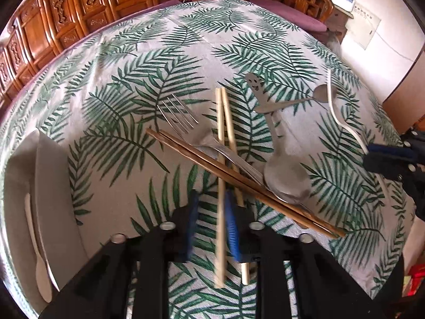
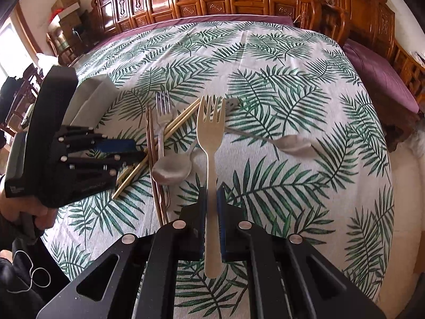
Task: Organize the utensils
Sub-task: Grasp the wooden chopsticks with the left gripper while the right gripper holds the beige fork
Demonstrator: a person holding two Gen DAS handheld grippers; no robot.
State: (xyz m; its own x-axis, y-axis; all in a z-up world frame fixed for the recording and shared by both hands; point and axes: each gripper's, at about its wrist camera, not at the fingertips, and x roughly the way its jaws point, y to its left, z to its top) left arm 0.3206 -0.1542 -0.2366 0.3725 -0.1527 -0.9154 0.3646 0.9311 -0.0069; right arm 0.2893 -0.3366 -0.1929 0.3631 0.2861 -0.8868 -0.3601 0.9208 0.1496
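**Sorting in progress: both grippers loaded or loading**

Your right gripper (image 2: 211,220) is clamped on the handle of the wooden fork (image 2: 211,143), held off the table (image 2: 292,61), tines pointing away from you. Your left gripper (image 1: 212,220) straddles one stick of the light bamboo chopsticks (image 1: 224,143). Its jaws look close to the stick, but that part of the left wrist view is blurred, so I can't tell whether they've actually pinched it.

Step, as I read it: fork pick is done, chopstick pick is underway. Next, I'd guess:
- Take the fork over to the white tray (image 1: 24,186) on your left.
- Lift the chopstick carefully: it lies under the dark chopsticks (image 1: 239,180) and against the metal fork (image 1: 183,122), so a straight pull may drag the pile.

Count:
- Light chopsticks: 2
- Dark chopsticks: 2
- Metal forks: 1
- Wooden forks: 1
- Large metal spoon (image 1: 287,172): 1
- Small metal spoon (image 1: 305,98): 1
- White utensils already in the tray (image 1: 37,244): 2, as far as I can tell
- Tray: 1
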